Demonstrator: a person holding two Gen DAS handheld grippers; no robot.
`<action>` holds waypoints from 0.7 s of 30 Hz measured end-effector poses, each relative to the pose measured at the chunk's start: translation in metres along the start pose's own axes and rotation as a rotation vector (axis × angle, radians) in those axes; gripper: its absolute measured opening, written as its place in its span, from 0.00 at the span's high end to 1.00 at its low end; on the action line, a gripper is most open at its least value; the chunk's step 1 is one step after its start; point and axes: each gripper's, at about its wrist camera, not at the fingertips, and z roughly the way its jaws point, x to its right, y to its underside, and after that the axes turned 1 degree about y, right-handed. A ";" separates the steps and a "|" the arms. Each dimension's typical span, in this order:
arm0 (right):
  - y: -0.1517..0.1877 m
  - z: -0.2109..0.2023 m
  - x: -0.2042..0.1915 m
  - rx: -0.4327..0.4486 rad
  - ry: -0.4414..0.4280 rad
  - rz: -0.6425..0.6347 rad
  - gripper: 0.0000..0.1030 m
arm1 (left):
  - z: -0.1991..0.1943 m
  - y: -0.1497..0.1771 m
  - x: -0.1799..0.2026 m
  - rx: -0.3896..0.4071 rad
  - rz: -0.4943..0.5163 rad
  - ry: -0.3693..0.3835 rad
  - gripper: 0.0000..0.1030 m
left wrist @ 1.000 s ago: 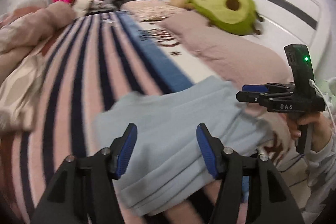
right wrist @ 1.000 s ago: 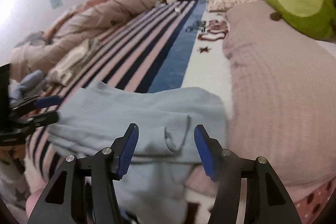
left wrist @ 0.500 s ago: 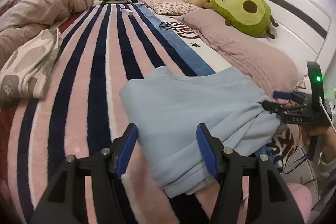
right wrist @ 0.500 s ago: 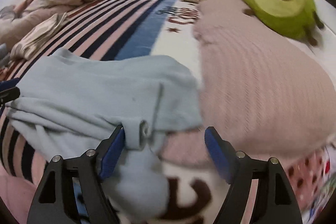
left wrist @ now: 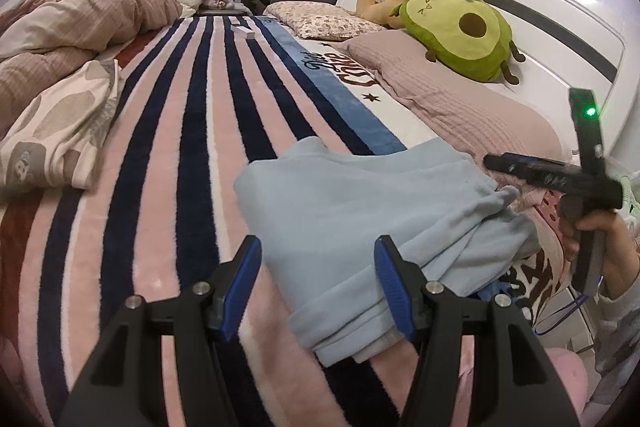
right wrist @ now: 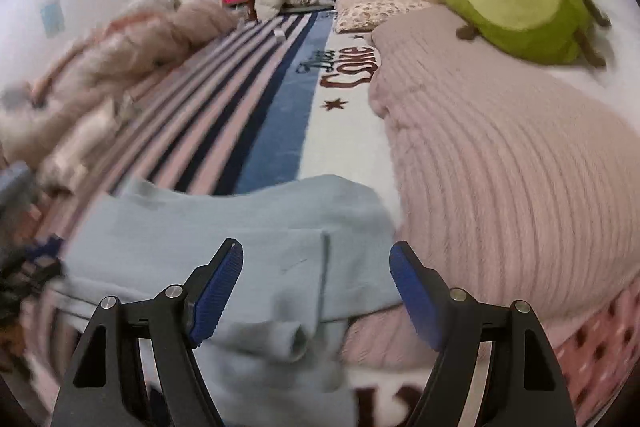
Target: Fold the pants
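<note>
**Folded pants on the bed edge, both claws free of the cloth**

The pants (left wrist: 360, 203) are light blue and lie as a compact folded bundle on the striped blanket (left wrist: 168, 155) at the near edge of the bed, just beside the pink ribbed pillow (right wrist: 500, 179). Layers are stacked on each other; a rolled end, maybe a cuff or waistband bit, sticks out at the near side in the right wrist view, so the fold looks mostly done but untidy at that corner. That is a judgement. The bundle probably sits at the edge because the person stands there and reaches over it from both sides.

Left claw (left wrist: 318, 287): about half open, fingers empty. The near edge of the pants shows between its blue pads (left wrist: 394, 291), but the cloth lies below them on the bed and I see no pinch.

Right claw (right wrist: 316, 293): wide open, nothing gripped. It hangs over the near part of the bundle, pads clear of the fabric; the rolled end sits under and between them. In the left wrist view the same claw shows from the side at the right end of the pants, held by a hand (left wrist: 600, 239), tip just above the cloth. Touching or not, cannot tell there. The right view is blurred at its left edge.

Avocado plush (left wrist: 460, 39) and rumpled duvet (left wrist: 72, 23) lie well apart from the work, not involved.
</note>
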 end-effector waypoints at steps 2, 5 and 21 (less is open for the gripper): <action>0.010 0.005 -0.010 -0.036 -0.006 -0.084 0.31 | 0.000 0.001 0.000 -0.002 -0.001 0.001 0.47; 0.031 0.003 -0.021 -0.080 -0.041 -0.138 0.31 | 0.001 0.003 0.001 -0.007 -0.001 -0.002 0.47; 0.045 -0.027 -0.024 -0.042 -0.076 -0.124 0.82 | -0.003 0.002 0.005 -0.001 0.004 -0.007 0.47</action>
